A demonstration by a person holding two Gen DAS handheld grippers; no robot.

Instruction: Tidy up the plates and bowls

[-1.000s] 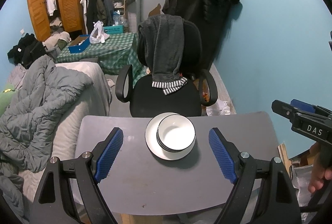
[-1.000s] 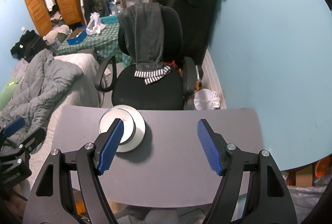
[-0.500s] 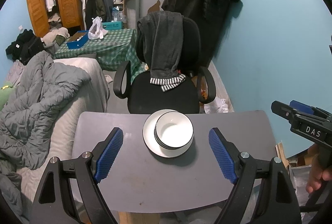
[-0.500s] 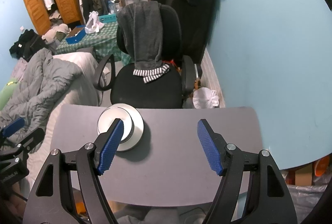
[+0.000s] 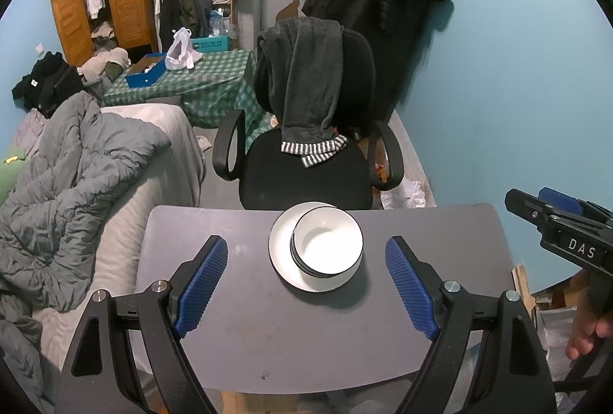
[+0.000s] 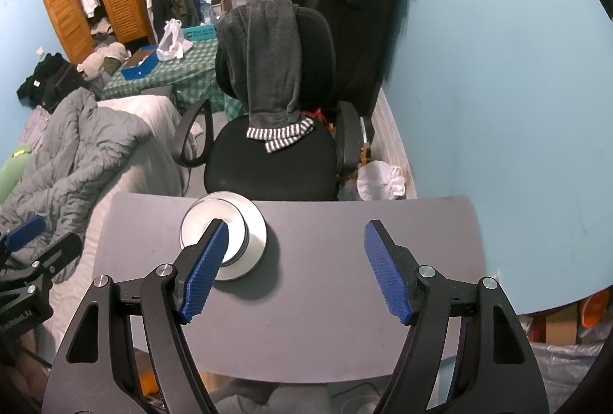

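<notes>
Both tongs are spread wide with nothing between their pads. The left tongs (image 5: 306, 283) hang over the surface (image 5: 268, 345), a smooth grey matte slab with rounded corners, and frame the task's stack: a flat, round white plate (image 5: 279, 245) lying level, with nested bowls (image 5: 326, 241) on it, mouths facing straight up. The stack is round, so it has no long axis; the bowls sit off-centre on the plate, shifted toward the right pad side. The bowls look glossy white with thin dark rims, and at least two edges show in the stack, though the exact count is unclear. The stack lies ahead of the left tongs' tips, between the lines of the two ribbed blue pads (image 5: 201, 287), touching neither. From the right tongs (image 6: 297, 272), the plate (image 6: 256, 230) sits ahead and to the left, partly behind the left blue pad (image 6: 205, 272). A black chair (image 5: 306, 180) draped with dark cloth stands beyond the surface.
</notes>
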